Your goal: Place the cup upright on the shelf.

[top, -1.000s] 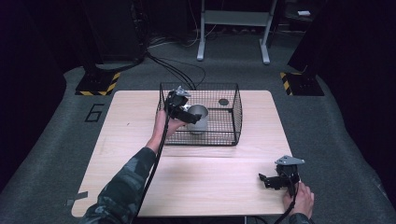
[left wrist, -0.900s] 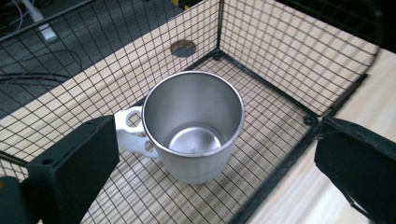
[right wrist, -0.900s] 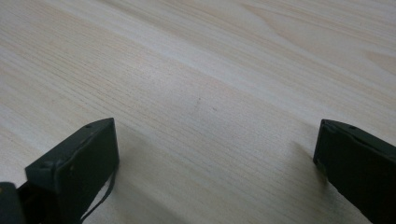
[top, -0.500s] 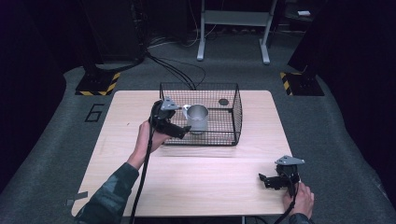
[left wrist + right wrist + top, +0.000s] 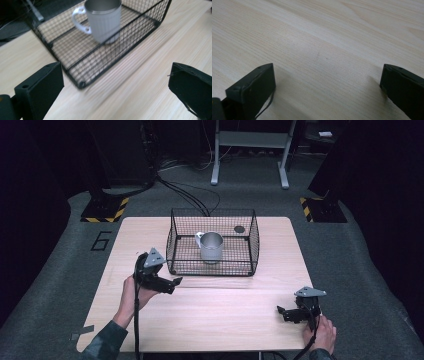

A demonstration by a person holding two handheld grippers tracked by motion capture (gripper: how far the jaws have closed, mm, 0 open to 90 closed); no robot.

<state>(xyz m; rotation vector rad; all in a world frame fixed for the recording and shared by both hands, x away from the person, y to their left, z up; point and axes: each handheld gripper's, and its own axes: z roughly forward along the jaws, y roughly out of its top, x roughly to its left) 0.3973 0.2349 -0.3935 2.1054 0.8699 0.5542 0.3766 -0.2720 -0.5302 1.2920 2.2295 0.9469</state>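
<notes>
Grey metal mug (image 5: 211, 247) upright inside black wire basket (image 5: 176, 245), both grippers empty.
High view: left gripper (image 5: 172, 284) just off the basket's near-left corner, right gripper (image 5: 281, 312) near the light wooden tabletop's (image 5: 225, 315) near-right corner. Left gripper view: jaws wide apart. Right gripper view: jaws spread over bare wood.

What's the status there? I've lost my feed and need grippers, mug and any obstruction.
Left gripper open, empty, outside the wire basket. Right gripper open, low over the table. Mug upright inside the basket. Basket wall between left gripper and mug.
</notes>
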